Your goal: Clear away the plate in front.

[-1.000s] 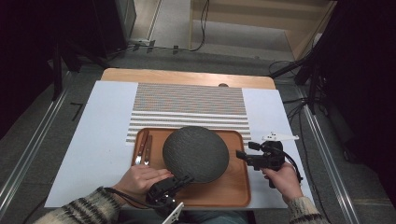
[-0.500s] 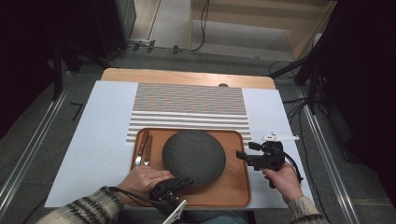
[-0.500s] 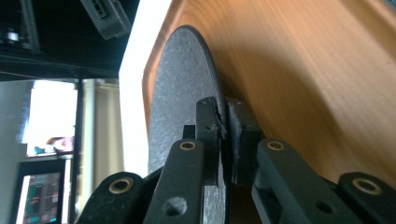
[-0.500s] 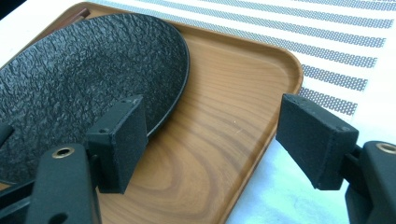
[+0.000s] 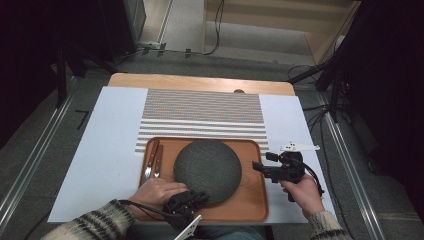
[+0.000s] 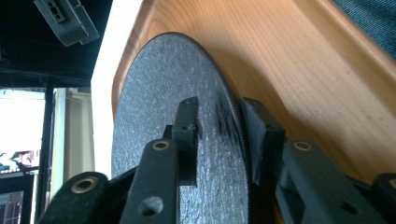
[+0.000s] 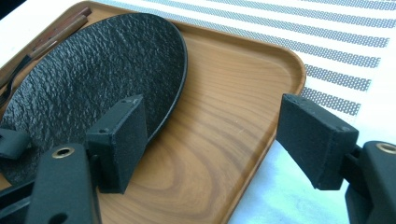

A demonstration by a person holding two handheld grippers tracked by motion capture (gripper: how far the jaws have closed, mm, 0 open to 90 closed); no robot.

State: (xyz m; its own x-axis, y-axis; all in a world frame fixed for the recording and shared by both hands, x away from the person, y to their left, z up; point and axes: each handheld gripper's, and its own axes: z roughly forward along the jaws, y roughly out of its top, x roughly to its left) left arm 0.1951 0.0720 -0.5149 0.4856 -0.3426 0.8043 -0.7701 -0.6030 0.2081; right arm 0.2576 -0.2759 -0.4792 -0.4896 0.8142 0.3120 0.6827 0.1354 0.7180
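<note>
Left gripper: jaws stood astride the near rim of the dark plate, one above its pebbled top face and one under the edge. They had just been opening; a gap showed on both sides of the rim, so the pads no longer pressed it. Plate was between them but not held.

Right gripper: jaws spread wide, nothing clamped. The right edge of the wooden tray lay between the pads with space on either side. One pad hovered above the tray floor just beside the plate's rim; the other hung over the white table cover outside the tray.

In the high view the plate lay in the middle of the tray, round and dark grey. The left gripper sat at its near edge, the person's left hand behind it on the tray. The right gripper was level at the tray's right side, held by the right hand.

Wood-handled cutlery lay along the tray's left side, just beside the plate. A striped mat lay beyond the tray, its near edge under the tray's far rim.
</note>
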